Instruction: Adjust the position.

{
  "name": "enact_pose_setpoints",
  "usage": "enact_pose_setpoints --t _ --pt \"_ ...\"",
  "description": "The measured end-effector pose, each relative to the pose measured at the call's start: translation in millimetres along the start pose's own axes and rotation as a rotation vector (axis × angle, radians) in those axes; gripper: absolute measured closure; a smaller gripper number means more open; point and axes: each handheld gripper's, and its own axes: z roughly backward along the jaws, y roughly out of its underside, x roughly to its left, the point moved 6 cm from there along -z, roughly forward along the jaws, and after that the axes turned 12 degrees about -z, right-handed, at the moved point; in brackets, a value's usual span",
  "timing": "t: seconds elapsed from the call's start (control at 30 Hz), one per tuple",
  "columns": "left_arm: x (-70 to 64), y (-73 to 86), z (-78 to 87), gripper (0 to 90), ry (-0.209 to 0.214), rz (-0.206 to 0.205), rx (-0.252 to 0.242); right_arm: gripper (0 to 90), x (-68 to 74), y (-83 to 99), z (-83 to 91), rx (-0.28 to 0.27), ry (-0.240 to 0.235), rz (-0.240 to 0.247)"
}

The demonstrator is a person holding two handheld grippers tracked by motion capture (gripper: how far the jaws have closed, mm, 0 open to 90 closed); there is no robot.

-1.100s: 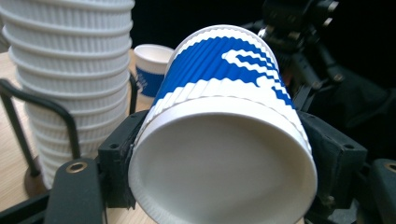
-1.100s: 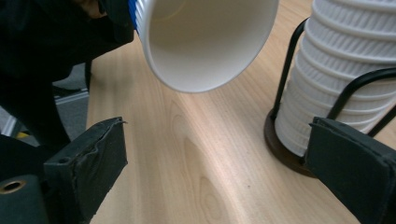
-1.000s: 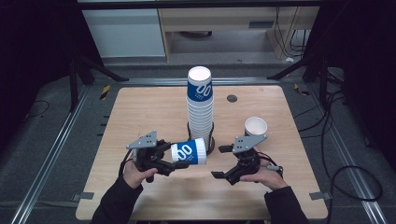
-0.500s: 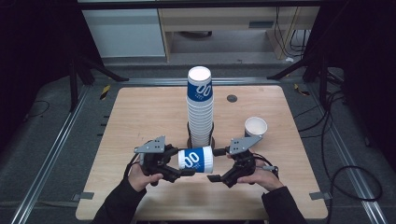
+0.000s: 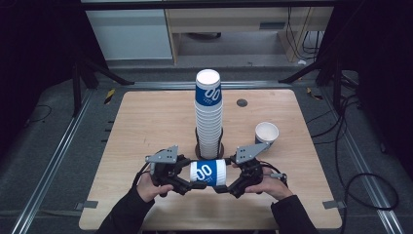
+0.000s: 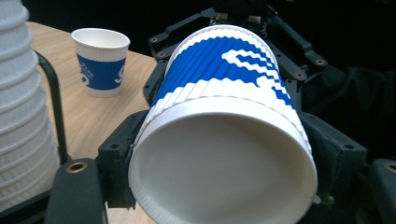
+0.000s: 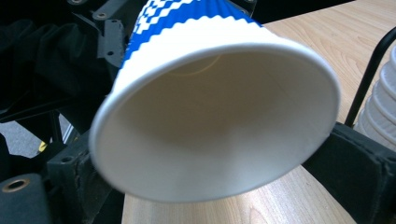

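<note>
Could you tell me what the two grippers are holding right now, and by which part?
A blue-and-white paper cup, lying sideways between them above the table. The left gripper and the right gripper each clamp one end of it.

obstacles: cup stack (image 5: 209, 114) just behind tongs, lone cup (image 5: 266, 132) right-rear | free: left tabletop (image 5: 131, 131)

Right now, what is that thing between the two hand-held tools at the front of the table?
In the high view, a blue-and-white paper cup lies on its side between the left tool and the right tool, just in front of the tall cup stack.
</note>
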Motion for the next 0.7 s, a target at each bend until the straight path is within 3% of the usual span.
enact_pose_setpoints --t 0.47,0.7 --pt "-0.5 2.0 -1.4 24.3 0.005 0.004 0.033 15.1 0.4 3.7 -3.9 0.01 -0.028 0.001" --pt "0.7 -2.2 6.2 17.7 -0.002 0.008 0.03 15.7 -1.8 3.0 2.2 0.013 -0.007 0.01"
